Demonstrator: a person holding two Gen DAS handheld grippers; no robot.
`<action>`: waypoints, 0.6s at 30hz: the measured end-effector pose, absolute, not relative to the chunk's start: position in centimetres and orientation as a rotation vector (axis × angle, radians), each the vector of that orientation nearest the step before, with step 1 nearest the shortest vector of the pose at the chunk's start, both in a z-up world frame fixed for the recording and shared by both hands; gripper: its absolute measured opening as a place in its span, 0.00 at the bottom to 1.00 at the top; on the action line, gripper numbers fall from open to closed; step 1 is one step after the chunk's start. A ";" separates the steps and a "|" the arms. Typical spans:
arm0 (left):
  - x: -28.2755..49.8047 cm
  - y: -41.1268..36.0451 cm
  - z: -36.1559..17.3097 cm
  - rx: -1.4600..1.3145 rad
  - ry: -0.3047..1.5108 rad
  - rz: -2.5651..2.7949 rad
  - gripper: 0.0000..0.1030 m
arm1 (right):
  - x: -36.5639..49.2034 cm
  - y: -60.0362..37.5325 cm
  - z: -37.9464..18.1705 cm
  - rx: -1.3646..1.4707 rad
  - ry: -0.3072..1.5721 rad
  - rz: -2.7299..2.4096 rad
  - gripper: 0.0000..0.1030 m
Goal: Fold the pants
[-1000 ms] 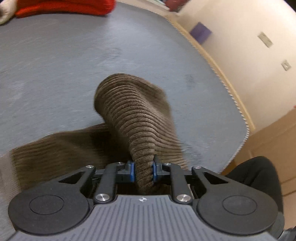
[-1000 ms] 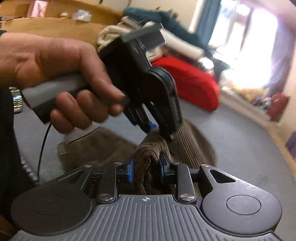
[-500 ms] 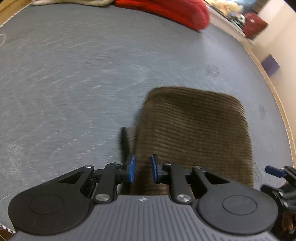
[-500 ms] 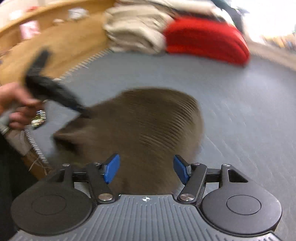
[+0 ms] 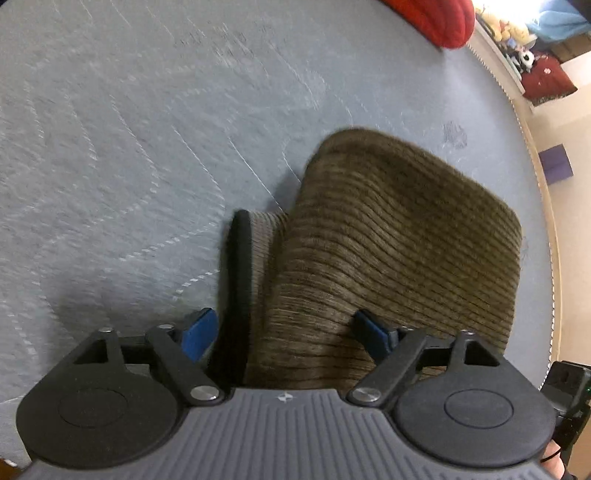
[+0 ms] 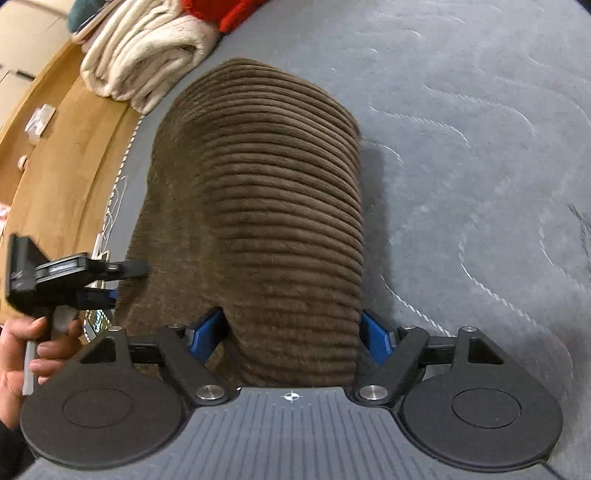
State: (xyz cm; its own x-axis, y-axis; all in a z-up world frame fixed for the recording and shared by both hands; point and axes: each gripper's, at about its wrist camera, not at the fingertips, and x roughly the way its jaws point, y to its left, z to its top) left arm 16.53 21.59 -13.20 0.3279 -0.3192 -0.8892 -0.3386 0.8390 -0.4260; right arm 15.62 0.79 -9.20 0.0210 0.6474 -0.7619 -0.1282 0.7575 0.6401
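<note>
The brown corduroy pants (image 5: 399, 236) lie folded over on the grey quilted mattress (image 5: 110, 147). A black band (image 5: 240, 280) runs along the edge of their lower layer. My left gripper (image 5: 286, 332) hovers low over the near end of the fold. Its jaws are opening wide, with cloth loose between the blue pads (image 5: 199, 332). My right gripper (image 6: 291, 334) is over the other near corner of the pants (image 6: 266, 206). Its jaws are opening too, and the rounded fold sits between them unpinched. In the right wrist view the left gripper (image 6: 129, 282) shows beside the pants, held by a hand (image 6: 22, 347).
A folded cream blanket (image 6: 147, 55) and a red cushion (image 5: 443, 22) lie at the mattress's far side. The mattress edge and a wooden floor (image 6: 66, 155) run close beside the pants. A purple box (image 5: 554, 166) sits by the wall.
Both grippers held a raised bunch of the pants a second ago. They came down, laid the fold flat on the mattress, and their jaws spread apart, letting the cloth go.
</note>
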 end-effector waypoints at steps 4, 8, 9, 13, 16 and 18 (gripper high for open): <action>17.6 19.7 -14.1 -0.563 1.273 -0.013 0.84 | 16.1 1.1 -8.2 0.447 1.387 0.656 0.45; 18.0 18.4 -12.7 -0.498 1.252 -0.018 0.65 | 16.2 1.4 -5.6 0.357 1.264 0.692 0.34; 18.1 17.7 -11.9 -0.481 1.229 -0.033 0.55 | 16.2 1.4 -5.6 0.357 1.264 0.692 0.33; 19.1 14.5 -9.3 -0.502 1.122 -0.149 0.39 | 16.8 -0.5 -2.4 0.312 1.145 0.640 0.33; 20.3 11.3 -7.5 -0.492 1.050 -0.228 0.40 | 17.9 -3.7 0.3 0.256 1.051 0.605 0.33; 21.2 9.5 -6.6 -0.497 1.009 -0.271 0.40 | 19.0 -5.3 2.0 0.204 1.003 0.589 0.33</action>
State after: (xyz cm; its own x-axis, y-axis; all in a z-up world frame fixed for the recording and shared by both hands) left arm 21.21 9.46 -6.57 0.5125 -0.4384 -0.7383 -0.0099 0.8568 -0.5156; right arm 19.01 -5.33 1.97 0.3990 0.5524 -0.7319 -0.3704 0.8272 0.4224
